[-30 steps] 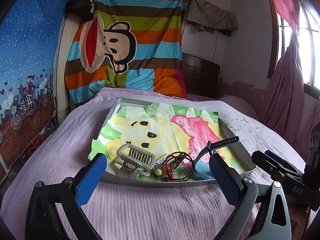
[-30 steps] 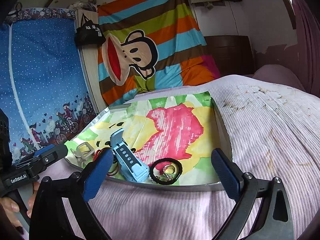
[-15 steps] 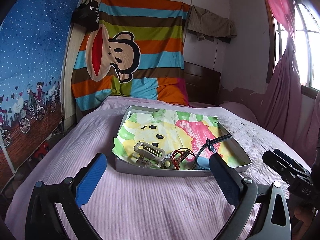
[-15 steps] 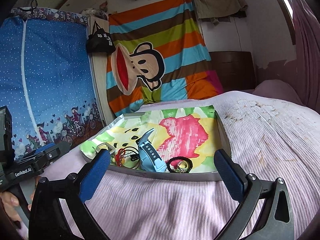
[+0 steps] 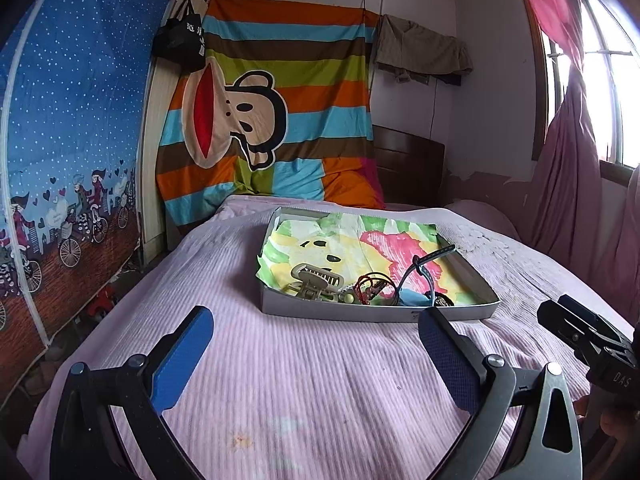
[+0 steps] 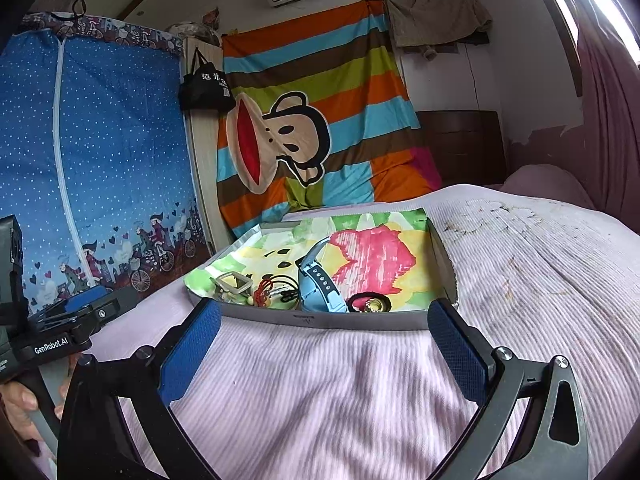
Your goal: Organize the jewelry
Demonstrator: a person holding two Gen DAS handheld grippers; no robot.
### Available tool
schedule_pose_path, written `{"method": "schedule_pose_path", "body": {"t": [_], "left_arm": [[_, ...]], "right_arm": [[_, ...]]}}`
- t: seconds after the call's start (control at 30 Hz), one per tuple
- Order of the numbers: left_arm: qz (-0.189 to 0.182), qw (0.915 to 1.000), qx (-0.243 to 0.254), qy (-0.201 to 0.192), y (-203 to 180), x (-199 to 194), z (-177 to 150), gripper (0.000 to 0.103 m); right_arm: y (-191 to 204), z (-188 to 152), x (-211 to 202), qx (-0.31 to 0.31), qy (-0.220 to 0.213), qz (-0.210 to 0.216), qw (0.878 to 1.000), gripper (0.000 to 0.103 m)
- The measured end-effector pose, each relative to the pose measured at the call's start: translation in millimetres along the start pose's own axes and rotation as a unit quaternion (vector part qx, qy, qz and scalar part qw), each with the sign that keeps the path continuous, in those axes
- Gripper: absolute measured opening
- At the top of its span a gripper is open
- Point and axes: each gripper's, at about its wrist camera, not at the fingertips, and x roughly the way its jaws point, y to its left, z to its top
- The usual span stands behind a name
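Note:
A shallow grey tray (image 5: 376, 314) (image 6: 360, 322) lined with a colourful cloth sits on the pink bed. Along its near edge lie a beige hair claw (image 5: 316, 282) (image 6: 234, 283), a red bracelet (image 5: 370, 286) (image 6: 266, 286), a blue watch (image 5: 424, 276) (image 6: 320, 284) and a black ring-shaped piece (image 6: 368, 304). My left gripper (image 5: 316, 356) is open and empty, well short of the tray. My right gripper (image 6: 324, 354) is open and empty, just short of the tray's near wall. Each gripper also shows in the other's view, the right (image 5: 588, 336) and the left (image 6: 68, 320).
The pink ribbed bedspread (image 5: 304, 380) fills the foreground. A striped monkey blanket (image 5: 272, 120) hangs behind the bed, a blue wardrobe cover (image 5: 68, 152) stands at the left, and pink curtains (image 5: 568, 168) hang at the right by the window.
Both grippers have pulled back from the tray, which now looks smaller and farther off. Both stay open and empty. The items in the tray have not moved.

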Motion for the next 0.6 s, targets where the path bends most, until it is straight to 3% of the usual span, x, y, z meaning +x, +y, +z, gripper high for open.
{"method": "schedule_pose_path", "body": {"t": [0.6], "left_arm": [[0.005,0.9998,0.013,-0.012,4.7,-47.0,-30.7,0.103]], "right_arm": [[8.7,-31.1,-44.7,0.001,0.006,-0.022,1.000,0.102]]}}
